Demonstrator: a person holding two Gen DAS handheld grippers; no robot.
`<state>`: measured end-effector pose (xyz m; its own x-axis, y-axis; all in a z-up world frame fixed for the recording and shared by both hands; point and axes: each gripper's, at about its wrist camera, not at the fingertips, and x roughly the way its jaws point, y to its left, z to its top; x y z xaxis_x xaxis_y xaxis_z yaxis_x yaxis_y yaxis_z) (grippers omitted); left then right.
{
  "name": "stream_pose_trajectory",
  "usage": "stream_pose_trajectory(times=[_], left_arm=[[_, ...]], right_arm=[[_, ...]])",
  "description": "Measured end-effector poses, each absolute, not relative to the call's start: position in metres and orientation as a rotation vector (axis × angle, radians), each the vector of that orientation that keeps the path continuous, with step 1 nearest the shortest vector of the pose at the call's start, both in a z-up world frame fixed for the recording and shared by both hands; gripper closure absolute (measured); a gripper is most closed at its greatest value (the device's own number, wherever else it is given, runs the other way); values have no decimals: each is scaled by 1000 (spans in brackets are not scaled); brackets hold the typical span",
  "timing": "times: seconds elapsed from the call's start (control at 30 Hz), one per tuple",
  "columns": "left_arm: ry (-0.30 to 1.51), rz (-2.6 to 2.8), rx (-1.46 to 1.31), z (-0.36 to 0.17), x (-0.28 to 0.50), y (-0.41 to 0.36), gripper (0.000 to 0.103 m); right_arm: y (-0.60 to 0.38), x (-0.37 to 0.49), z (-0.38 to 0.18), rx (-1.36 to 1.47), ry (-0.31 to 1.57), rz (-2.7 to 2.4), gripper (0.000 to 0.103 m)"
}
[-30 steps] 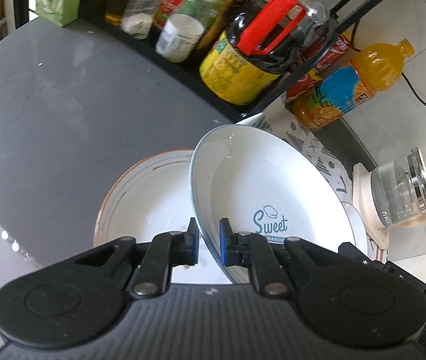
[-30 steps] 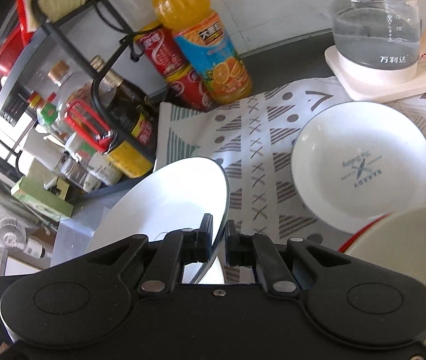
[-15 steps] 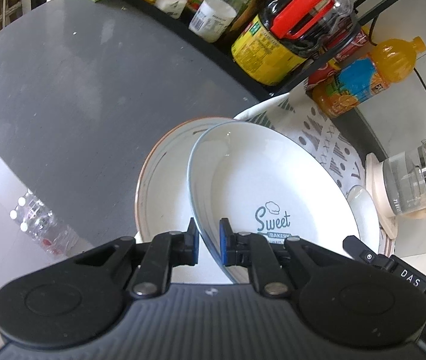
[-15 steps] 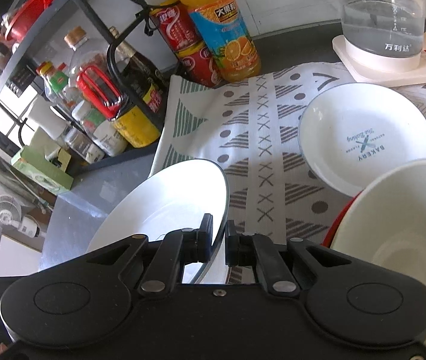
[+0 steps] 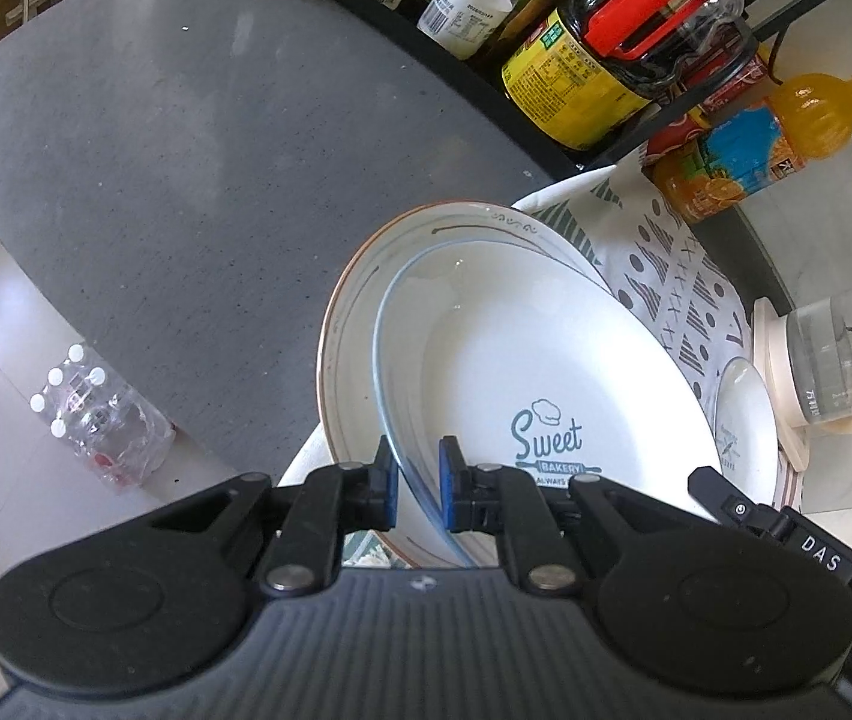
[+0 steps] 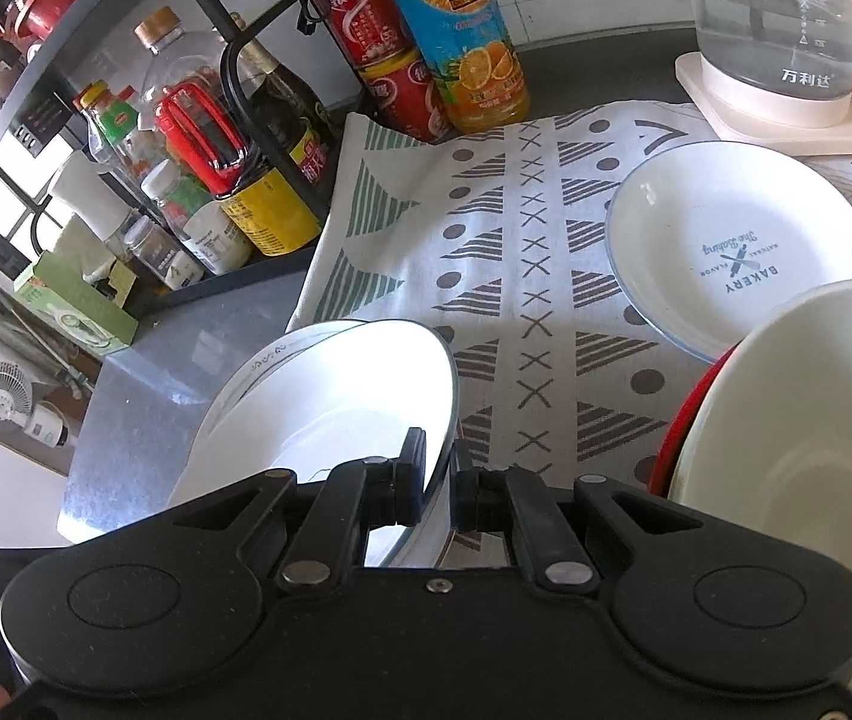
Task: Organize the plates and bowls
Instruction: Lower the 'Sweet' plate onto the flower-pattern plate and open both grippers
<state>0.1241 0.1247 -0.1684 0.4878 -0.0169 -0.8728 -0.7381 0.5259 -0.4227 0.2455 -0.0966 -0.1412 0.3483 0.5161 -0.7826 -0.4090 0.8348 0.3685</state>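
My left gripper (image 5: 416, 486) is shut on the near rim of a white "Sweet Bakery" plate (image 5: 522, 372), held tilted over a larger plate with a brown rim (image 5: 354, 300). My right gripper (image 6: 438, 492) is shut on the other rim of the same white plate (image 6: 354, 396); the larger patterned plate (image 6: 258, 366) shows behind it. A small "Bakery" plate (image 6: 738, 252) lies on the patterned cloth (image 6: 486, 252), also seen in the left wrist view (image 5: 744, 414). A white bowl (image 6: 798, 420) sits inside a red bowl (image 6: 675, 420) at the right.
A black rack (image 6: 246, 72) with sauce bottles stands at the back left. An orange juice bottle (image 6: 462, 42) and red cans (image 6: 390, 60) stand beside it. A glass kettle (image 6: 786, 30) sits on its base at the back right. The dark table edge (image 5: 66, 276) drops to the floor.
Both grippers have carried the white plate further over the larger brown-rimmed plate, which now shows behind it on both sides. The cameras have pulled back and up.
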Motion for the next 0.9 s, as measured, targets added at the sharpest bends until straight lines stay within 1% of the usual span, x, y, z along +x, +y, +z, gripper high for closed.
stream_pose_trajectory(times=[0.23,0.5,0.63,0.73,0.77,0.8,0.9], left_arm=[[1009,496,-925,-176,131,124,91],[1056,511,-949,-189,138,133,89],[1092,518,-937,-187,143,140,88],[1081,537,-934,-179,143,151,86],[1073,541,-935,-176,142,156,84],[1061,548,-935,-172,141,160,79],[1029,575,-914,-161,139,171,71]], right_arm=[[-97,248,-149,118,1064,551,97],[-92,248,-156,103,1061,534,98],[-89,249,-157,96,1064,526,98],[-88,251,-159,100,1069,535,98],[-87,252,-159,101,1070,534,97],[-87,252,-160,100,1070,533,97],[-85,253,-162,99,1073,531,97]])
